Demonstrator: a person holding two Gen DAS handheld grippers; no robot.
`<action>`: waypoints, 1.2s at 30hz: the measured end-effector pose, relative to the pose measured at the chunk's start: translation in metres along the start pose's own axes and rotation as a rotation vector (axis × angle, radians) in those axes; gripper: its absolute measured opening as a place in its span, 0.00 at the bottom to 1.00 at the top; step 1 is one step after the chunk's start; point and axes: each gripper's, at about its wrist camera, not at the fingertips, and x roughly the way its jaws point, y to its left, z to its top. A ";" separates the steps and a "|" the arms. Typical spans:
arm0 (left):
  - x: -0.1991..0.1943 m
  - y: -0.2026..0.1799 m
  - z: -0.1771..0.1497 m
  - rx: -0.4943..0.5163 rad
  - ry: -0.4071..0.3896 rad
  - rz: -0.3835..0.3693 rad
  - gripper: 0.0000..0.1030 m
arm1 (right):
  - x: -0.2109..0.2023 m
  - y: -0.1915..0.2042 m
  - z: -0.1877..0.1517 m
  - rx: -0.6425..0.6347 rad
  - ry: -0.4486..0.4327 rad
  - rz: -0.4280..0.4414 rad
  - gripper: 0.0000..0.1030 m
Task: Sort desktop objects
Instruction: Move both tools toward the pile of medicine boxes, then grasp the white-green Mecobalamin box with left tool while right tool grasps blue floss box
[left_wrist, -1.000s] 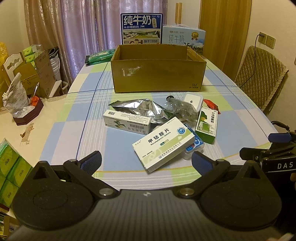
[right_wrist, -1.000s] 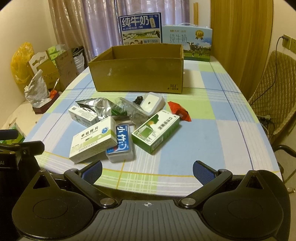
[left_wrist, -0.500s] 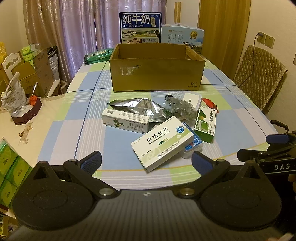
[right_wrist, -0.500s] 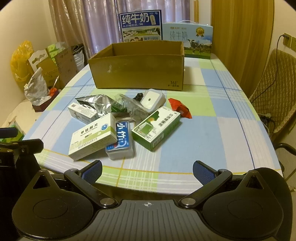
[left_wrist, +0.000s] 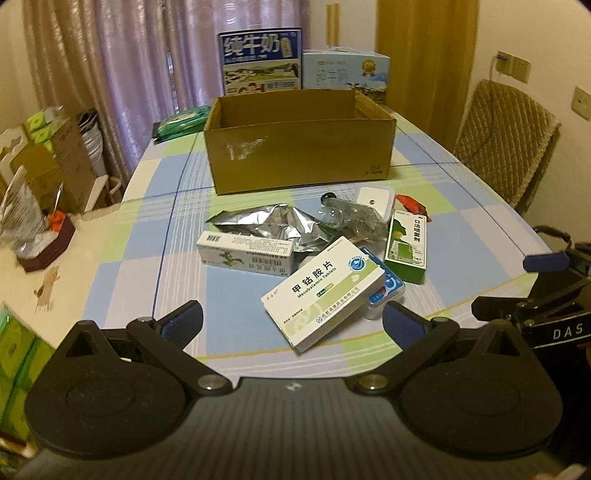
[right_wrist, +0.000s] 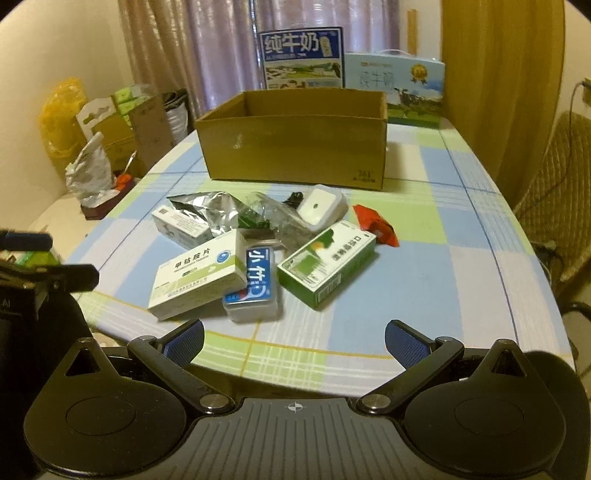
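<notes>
My left gripper hangs over the near edge of the table with its jaws spread wide and nothing between them, and my right gripper sits the same way, released and empty, a little right of it; each one shows at the edge of the other's view. Just ahead of the left gripper, slightly right of its centre line, lies the white tablet box, tilted, its near corner closest to the fingertips but clear of them. It rests partly on a clear case with a blue label, which from the right wrist view lies almost straight ahead of my right gripper, apart from both fingers. To the right of that case is a green spray box, lying flat and angled. Further out, left of the pile, is a long white carton, with a crumpled silver foil pouch behind it, a crushed clear plastic wrapper, a white square device and a red sachet at the right. Beyond the pile stands an open cardboard box, with 2 milk cartons behind it
</notes>
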 end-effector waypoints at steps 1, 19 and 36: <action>0.001 0.000 0.001 0.021 0.000 -0.007 0.99 | 0.000 0.000 0.000 -0.007 -0.006 -0.001 0.98; 0.063 -0.012 0.032 0.557 0.099 -0.248 0.95 | 0.030 0.004 0.015 -0.061 0.048 0.062 0.98; 0.141 -0.012 0.033 0.754 0.234 -0.432 0.77 | 0.082 0.011 0.014 -0.125 0.136 0.095 0.98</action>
